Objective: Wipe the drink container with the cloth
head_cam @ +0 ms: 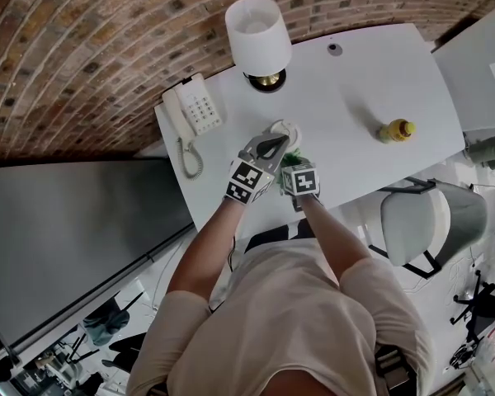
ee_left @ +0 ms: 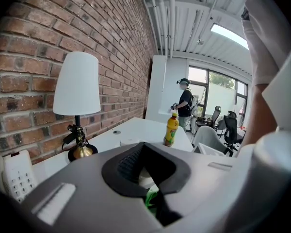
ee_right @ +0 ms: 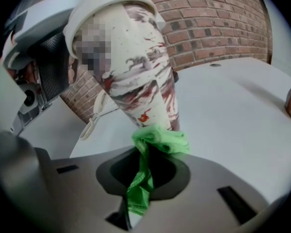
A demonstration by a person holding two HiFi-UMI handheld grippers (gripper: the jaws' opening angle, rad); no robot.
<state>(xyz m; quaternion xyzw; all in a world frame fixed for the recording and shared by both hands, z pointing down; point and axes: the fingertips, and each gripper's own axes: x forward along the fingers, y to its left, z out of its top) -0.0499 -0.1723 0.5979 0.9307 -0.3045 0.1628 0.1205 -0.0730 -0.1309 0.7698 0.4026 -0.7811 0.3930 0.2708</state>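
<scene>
Nearest the body, over the front edge of the white desk: right gripper pinched tight on a green cloth, bunched end pressed against the lower side of the drink container. Just beyond, left gripper clamped on that same container near its lidded top. Pale cup wall streaked with brown and red. Farther back on the left, a white telephone; behind it, a white-shaded lamp; well apart to the right, a yellow bottle. Past the desk, brick wall.
</scene>
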